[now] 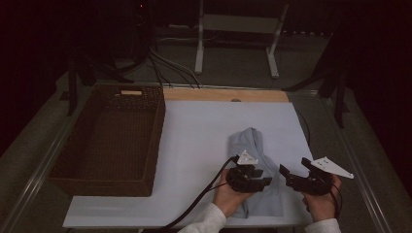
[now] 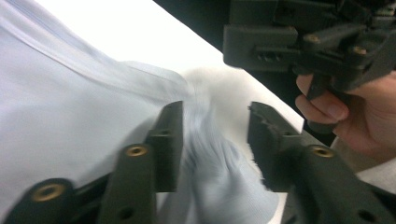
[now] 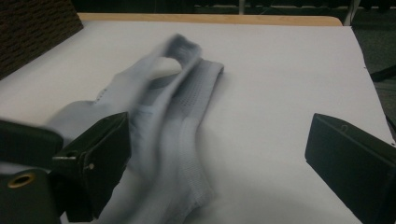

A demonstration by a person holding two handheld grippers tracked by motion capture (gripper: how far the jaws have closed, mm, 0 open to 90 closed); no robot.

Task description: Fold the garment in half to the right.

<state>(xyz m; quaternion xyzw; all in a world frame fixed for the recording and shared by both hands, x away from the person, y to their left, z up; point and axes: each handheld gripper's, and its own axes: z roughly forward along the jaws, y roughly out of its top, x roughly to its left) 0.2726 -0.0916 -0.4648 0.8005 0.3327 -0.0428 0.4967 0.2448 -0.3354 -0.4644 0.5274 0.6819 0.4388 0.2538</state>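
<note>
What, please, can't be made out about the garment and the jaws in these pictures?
- Garment: its near part in the high view lies under the left gripper and the hand.
- Its fold between the left jaws in the left gripper view is motion-blurred; contact cannot be told.
- Basket: cut off by the frame's edge in the right gripper view.
- Right gripper: its body lies below the frame in its own view.

black two-jaw grippers (image 1: 250, 175), brass-coloured screws, grey triangular plates, black cables, seemingly white sleeves (image 1: 206, 222)

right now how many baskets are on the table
1. The brown wicker basket sits at the table's left side, left of the light blue garment. No others visible.
</note>
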